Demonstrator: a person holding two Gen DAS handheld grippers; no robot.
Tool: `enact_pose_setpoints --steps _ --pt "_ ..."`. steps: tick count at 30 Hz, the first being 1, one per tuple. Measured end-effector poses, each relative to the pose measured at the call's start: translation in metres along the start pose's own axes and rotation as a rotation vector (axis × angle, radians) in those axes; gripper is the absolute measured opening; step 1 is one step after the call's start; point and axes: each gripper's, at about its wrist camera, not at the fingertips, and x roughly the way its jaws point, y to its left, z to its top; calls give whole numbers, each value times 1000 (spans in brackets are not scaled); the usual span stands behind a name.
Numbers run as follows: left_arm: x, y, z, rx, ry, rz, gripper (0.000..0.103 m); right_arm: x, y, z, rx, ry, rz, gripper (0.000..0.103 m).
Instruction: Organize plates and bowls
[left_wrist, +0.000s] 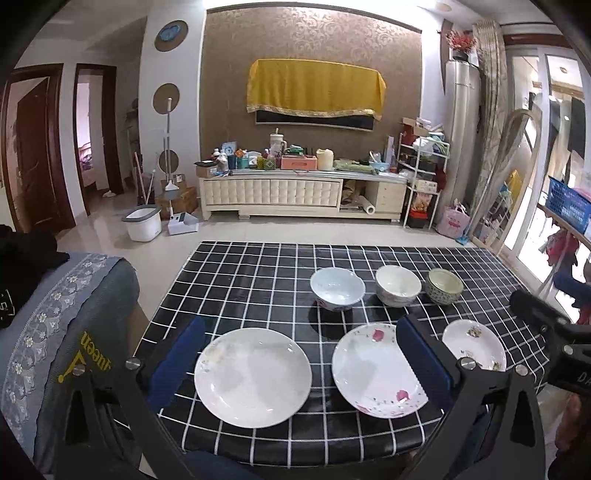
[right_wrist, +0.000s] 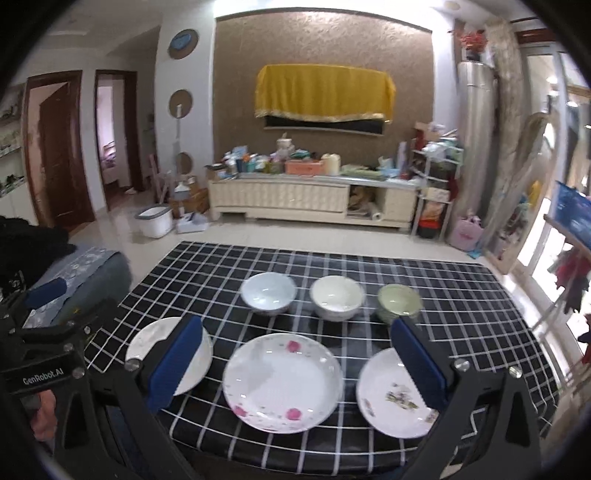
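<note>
Hovering above the near edge of the checked table (left_wrist: 258, 266), the left gripper (left_wrist: 301, 363) has its blue ribbed fingers (left_wrist: 177, 360) spread wide with nothing between them; the plain white plate (left_wrist: 253, 376) lies on the cloth just ahead, between the two fingers and nearer the left one. Its right finger crosses in front of the rose-patterned plate (left_wrist: 369, 373), and beyond that finger sits the small speckled plate (left_wrist: 474, 343). Farther ahead stands a row of three bowls: a pale blue-white bowl (left_wrist: 337, 288) straight ahead, a cream bowl (left_wrist: 398, 285) right of it, and a green patterned bowl (left_wrist: 444, 285) at the far right. The right gripper (right_wrist: 299, 363) is likewise parted and empty, with the rose-patterned plate (right_wrist: 282, 382) centred on the cloth between its fingers (right_wrist: 417, 360), the plain plate (right_wrist: 147, 338) partly hidden behind its left finger and the small plate (right_wrist: 388, 397) partly behind its right one. All three plates are round, shallow, glossy ceramic; the bowls are deep, round and smooth-glazed. The table cover is shiny black with a white grid. A grey embroidered cushion (left_wrist: 55, 332) sits to the left gripper's left.
</note>
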Motion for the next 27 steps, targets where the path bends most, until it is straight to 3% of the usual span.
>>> enact_pose_setpoints --steps 5,13,18,27 --pt "14 25 4 -35 39 19 103 31 31 7 -64 43 70 103" --pt "49 63 -2 -41 125 117 103 91 70 7 -108 131 165 103" --pt "84 86 -10 -82 244 85 103 123 81 -1 -92 212 242 103" --pt "137 112 -34 -107 378 93 103 187 101 -22 -107 360 193 103"
